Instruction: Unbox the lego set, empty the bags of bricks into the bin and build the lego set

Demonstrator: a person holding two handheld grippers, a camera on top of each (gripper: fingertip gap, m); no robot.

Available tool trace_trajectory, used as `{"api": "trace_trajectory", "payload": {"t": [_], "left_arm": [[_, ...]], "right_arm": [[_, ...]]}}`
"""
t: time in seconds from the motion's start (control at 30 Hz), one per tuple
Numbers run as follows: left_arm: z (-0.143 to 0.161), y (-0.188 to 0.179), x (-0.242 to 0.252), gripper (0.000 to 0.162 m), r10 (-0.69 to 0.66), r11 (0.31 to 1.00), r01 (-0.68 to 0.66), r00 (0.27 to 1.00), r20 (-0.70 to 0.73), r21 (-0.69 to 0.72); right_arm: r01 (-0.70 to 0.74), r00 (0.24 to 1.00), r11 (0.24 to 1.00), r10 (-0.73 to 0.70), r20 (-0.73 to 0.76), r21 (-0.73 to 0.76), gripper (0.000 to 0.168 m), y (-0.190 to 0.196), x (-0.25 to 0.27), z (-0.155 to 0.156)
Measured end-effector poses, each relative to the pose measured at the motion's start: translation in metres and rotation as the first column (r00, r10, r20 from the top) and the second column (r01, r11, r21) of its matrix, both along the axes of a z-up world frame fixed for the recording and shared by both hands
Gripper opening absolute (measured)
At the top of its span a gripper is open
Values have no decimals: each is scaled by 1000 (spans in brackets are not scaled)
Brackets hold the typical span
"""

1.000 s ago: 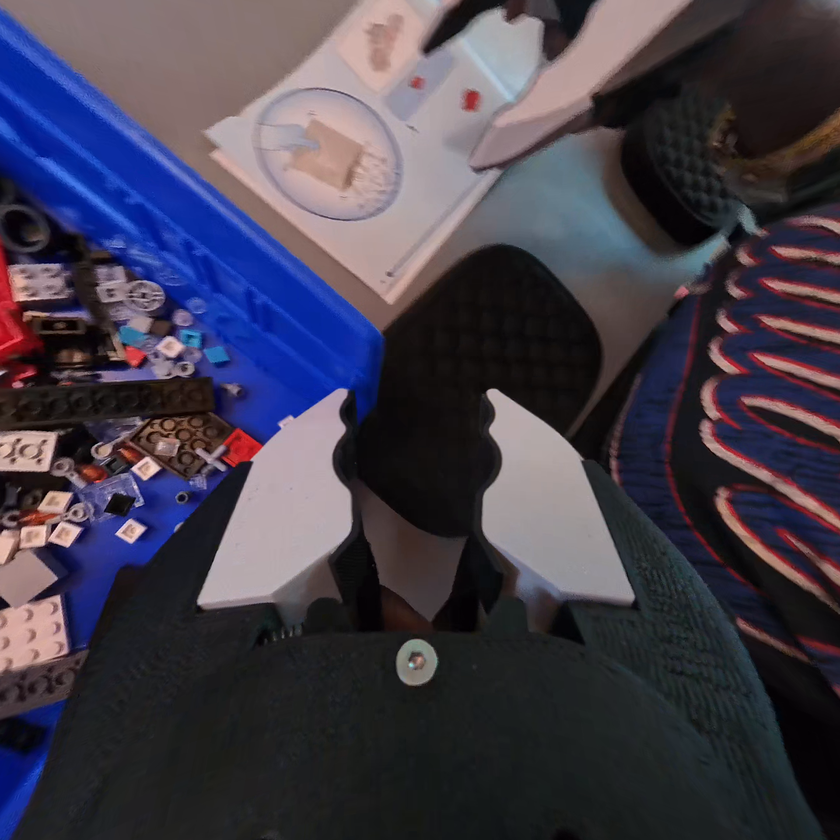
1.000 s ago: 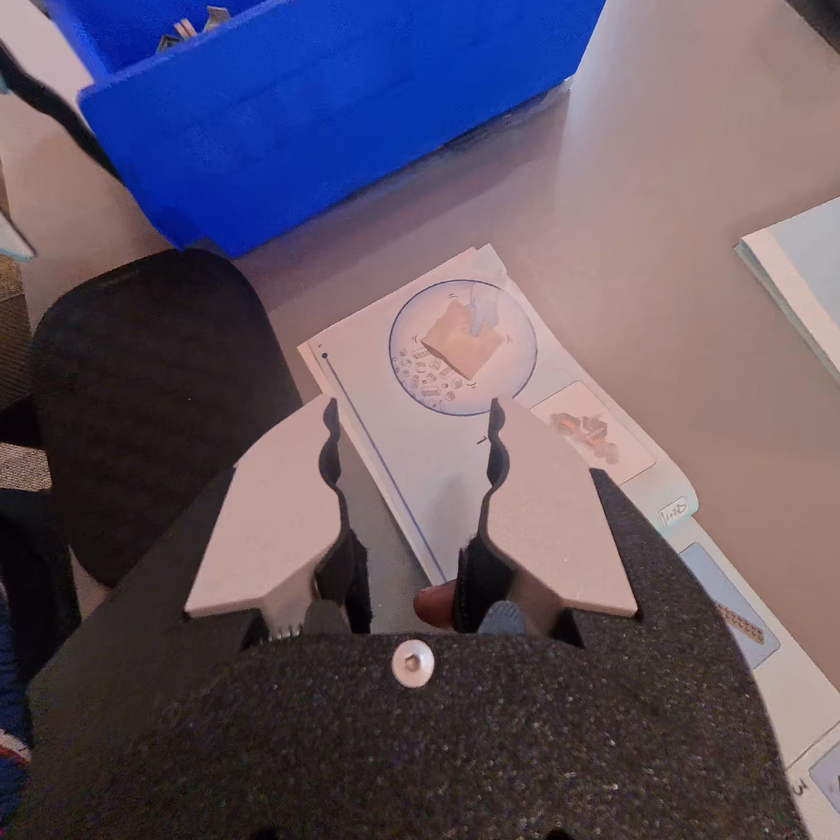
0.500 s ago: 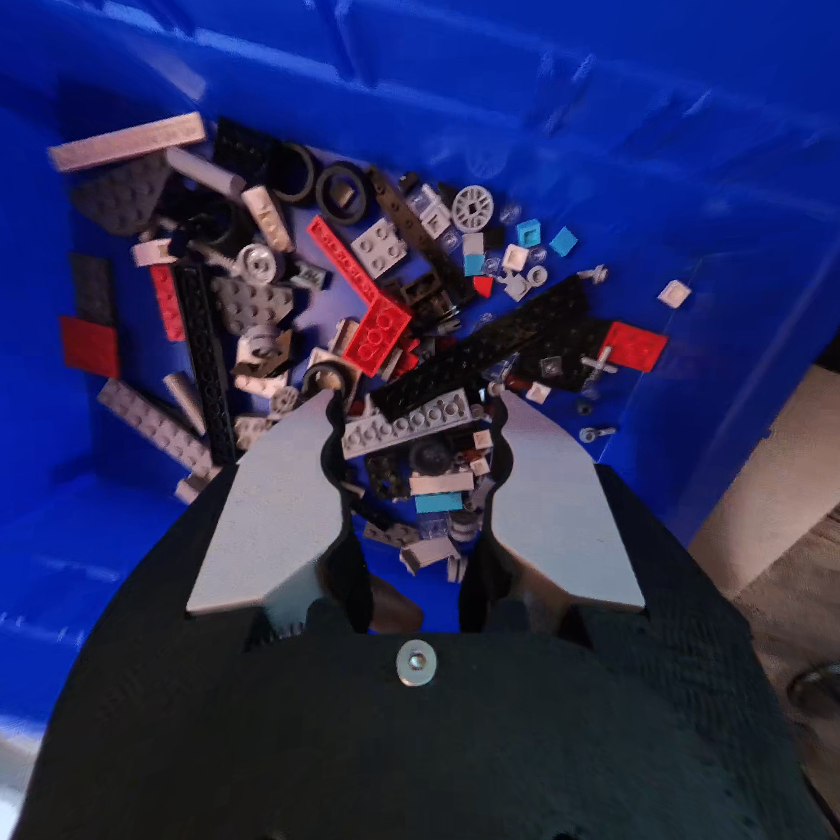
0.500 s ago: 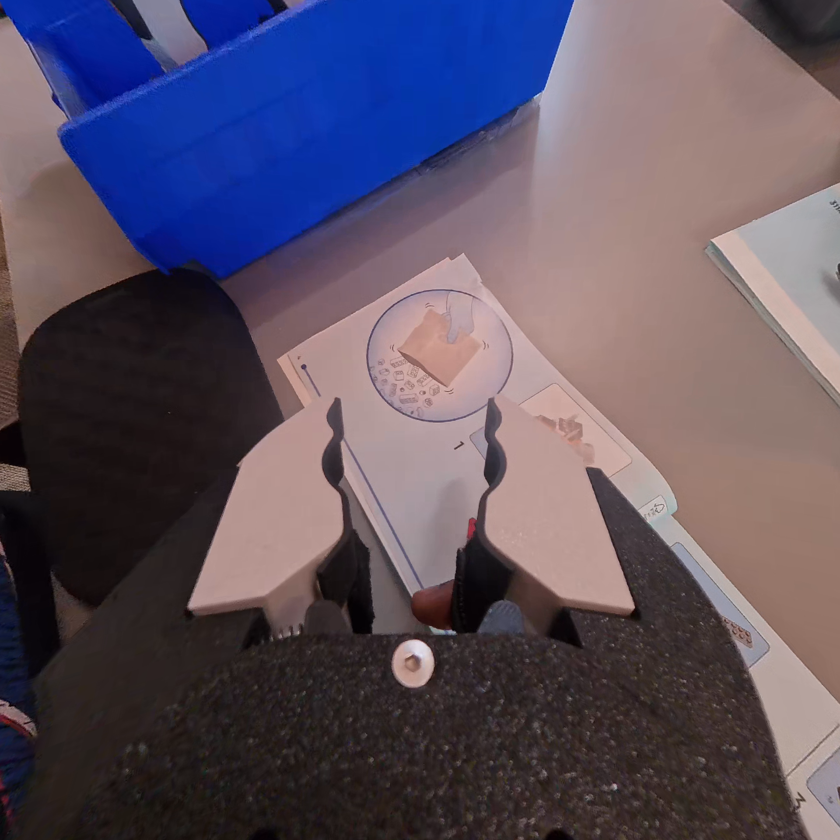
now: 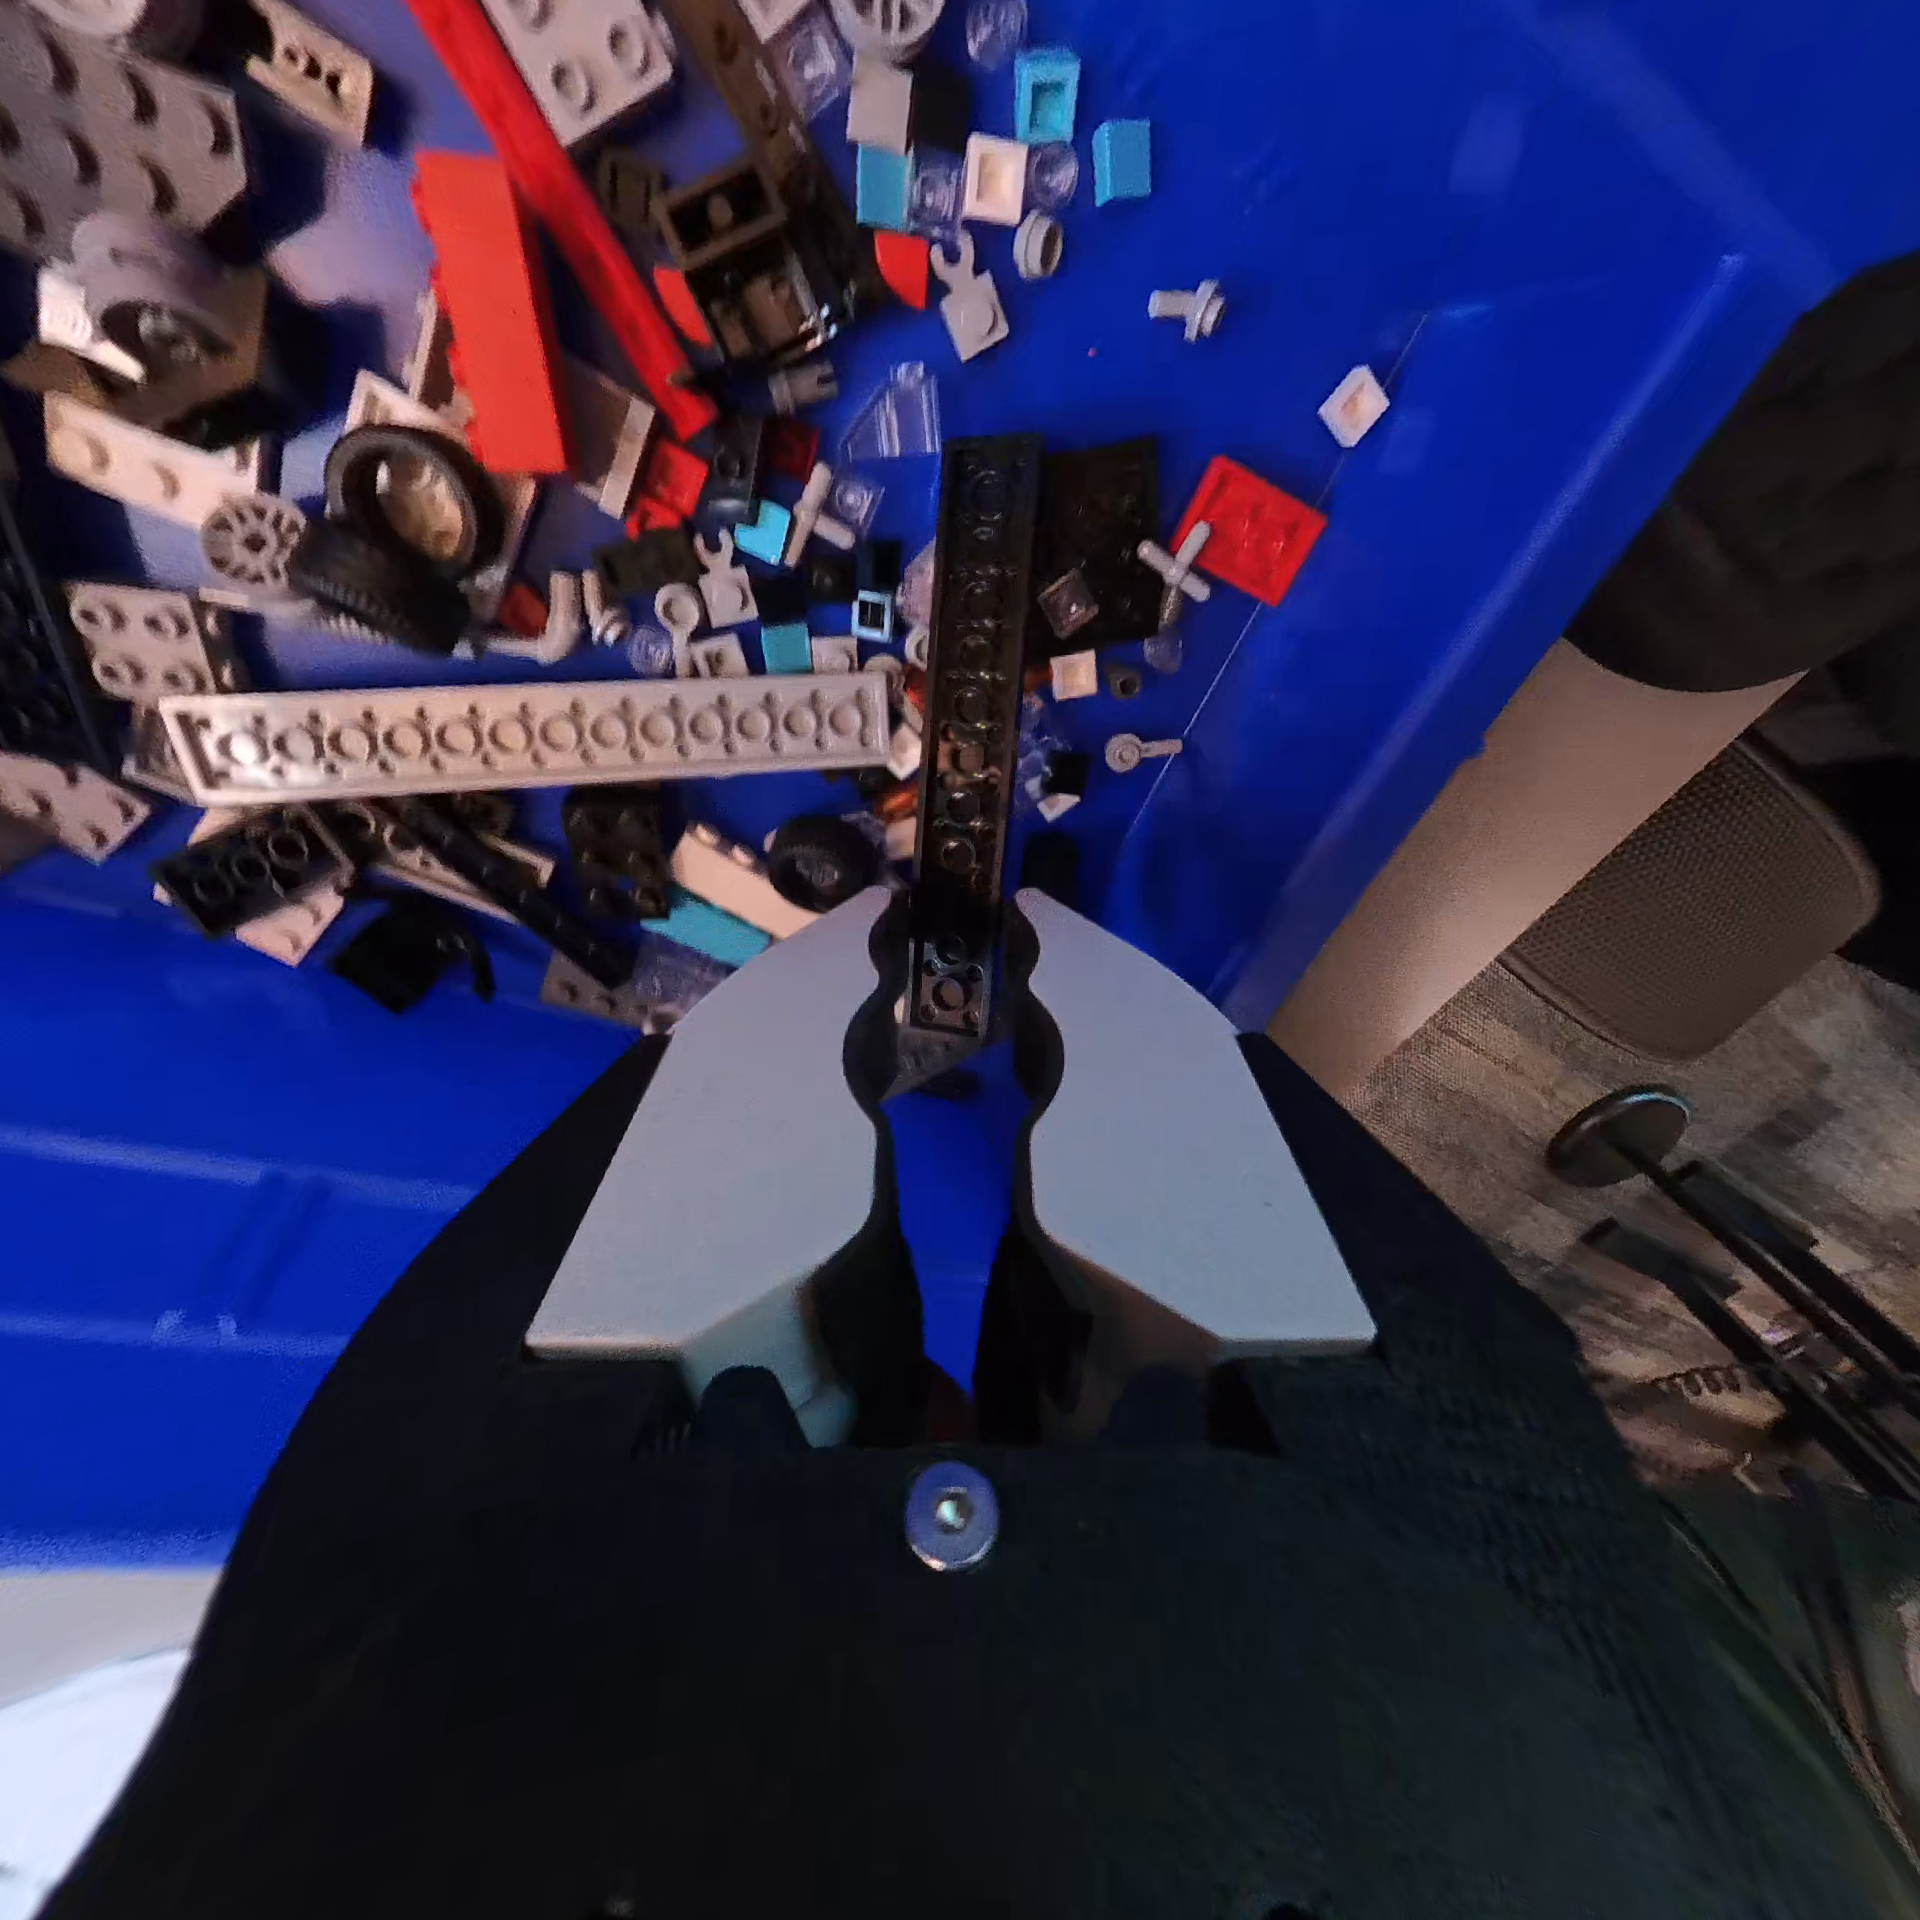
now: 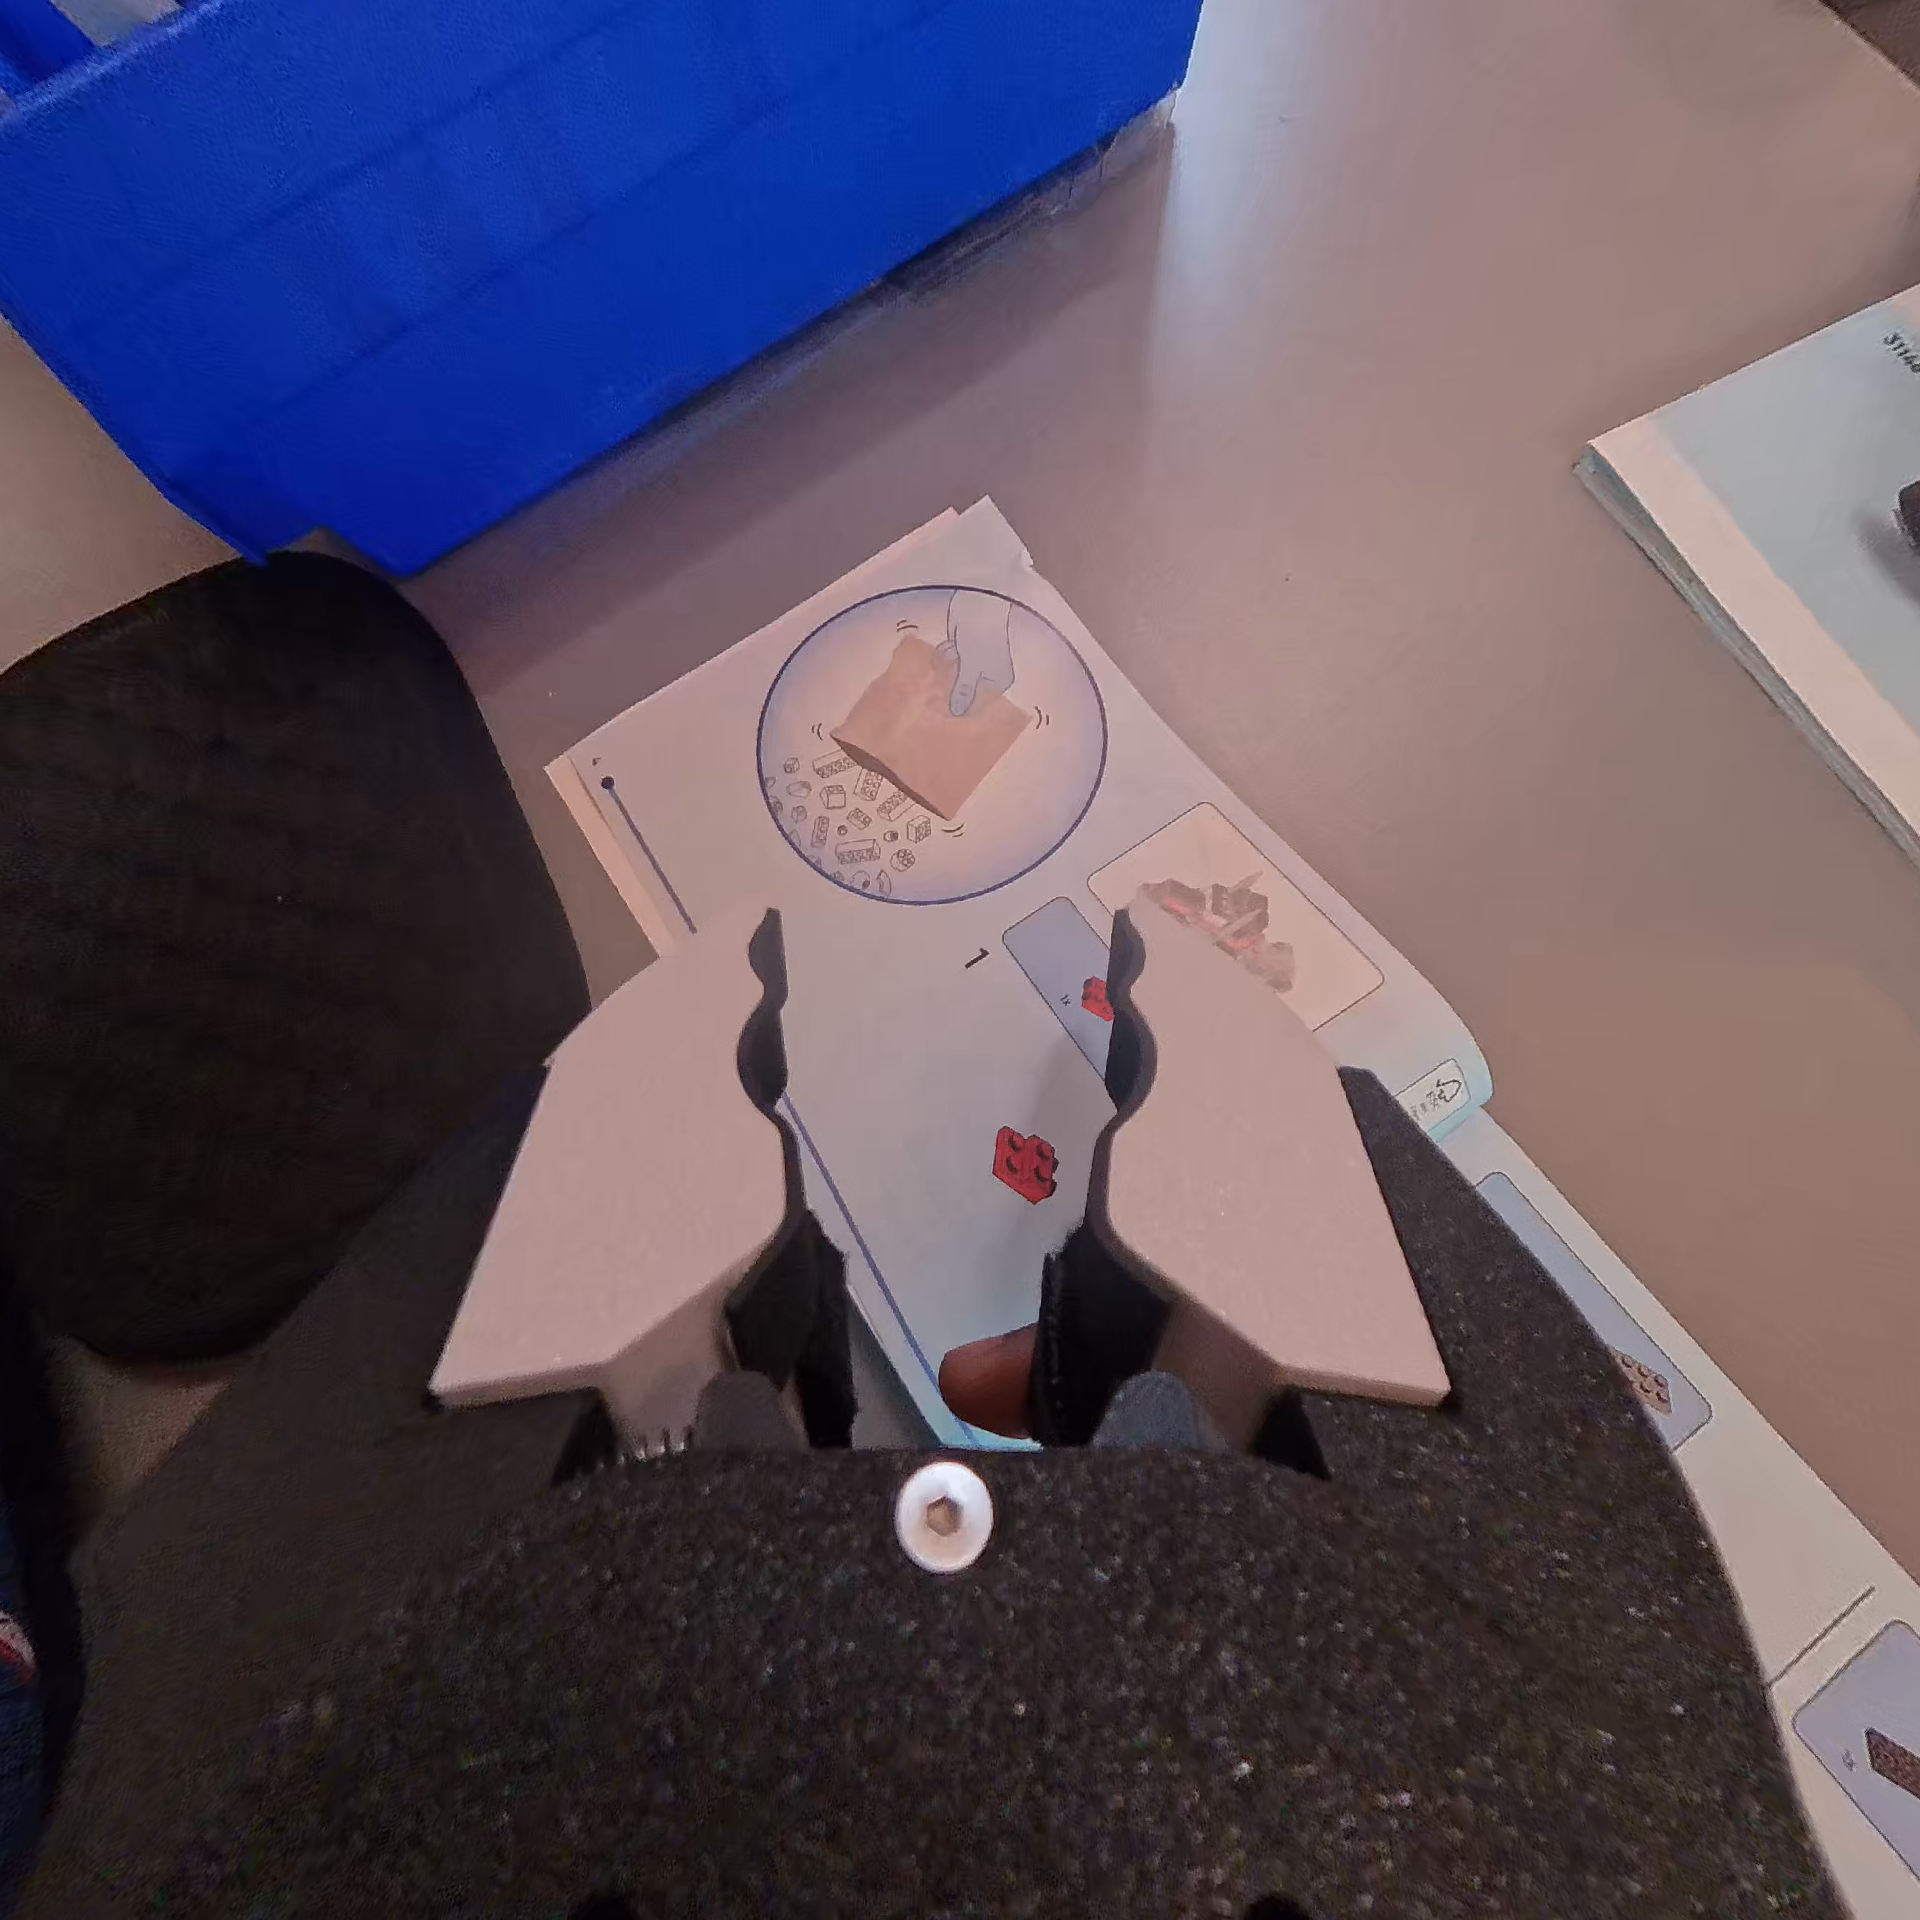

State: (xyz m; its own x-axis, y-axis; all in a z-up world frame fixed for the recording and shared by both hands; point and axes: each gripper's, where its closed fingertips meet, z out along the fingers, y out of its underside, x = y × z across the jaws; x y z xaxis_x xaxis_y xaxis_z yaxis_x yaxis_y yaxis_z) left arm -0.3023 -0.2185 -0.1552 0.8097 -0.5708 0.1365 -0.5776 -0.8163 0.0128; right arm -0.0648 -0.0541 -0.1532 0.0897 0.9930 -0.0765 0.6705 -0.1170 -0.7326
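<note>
In the left wrist view, the blue bin (image 5: 1403,260) holds a heap of loose bricks: a long grey plate (image 5: 530,743), a red square plate (image 5: 1247,530), tyres and many small pieces. My left gripper (image 5: 951,935) is down inside the bin, its jaws closed on the near end of a long black plate (image 5: 971,675) that points away from me. In the right wrist view, my right gripper (image 6: 945,935) is open and empty above the open instruction booklet (image 6: 935,748) on the table, in front of the bin's outer wall (image 6: 520,229).
A black chair back (image 6: 239,935) stands left of the booklet at the table edge. A second booklet (image 6: 1787,582) lies at the right. The grey table (image 6: 1455,312) runs between them. Past the bin's right wall, the left wrist view shows carpet and a chair base (image 5: 1662,1143). Spacing between my two grippers at the tips: around 30 cm.
My left gripper has swung from above the chair into the bin, gone down to the bricks and closed on the long black plate. My right gripper has shifted slightly over the booklet, still open.
</note>
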Motion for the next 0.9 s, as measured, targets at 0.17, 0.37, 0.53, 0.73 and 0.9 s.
{"api": "trace_trajectory", "payload": {"t": [0.17, 0.37, 0.53, 0.73, 0.9], "left_arm": [[13, 8, -2, 17, 123, 987, -123, 992, 3, 103], [10, 5, -1, 17, 148, 981, -147, 989, 3, 126], [16, 13, -18, 16, 281, 936, -254, 956, -83, 242], [15, 14, -32, 17, 426, 863, -344, 889, -167, 369], [8, 12, -23, 35, 447, 847, -363, 881, -154, 388]], "right_arm": [[15, 1000, 1000, -15, 0, 6, 60, 2, 5, 2], [57, 998, 998, -57, 24, 24, 59, 11, 18, 1], [111, 993, 993, -113, 38, 42, 58, 19, 32, 1], [160, 984, 986, -164, 73, 47, 56, 25, 49, -5], [189, 976, 982, -190, 104, 28, 56, 26, 59, -12]]}}
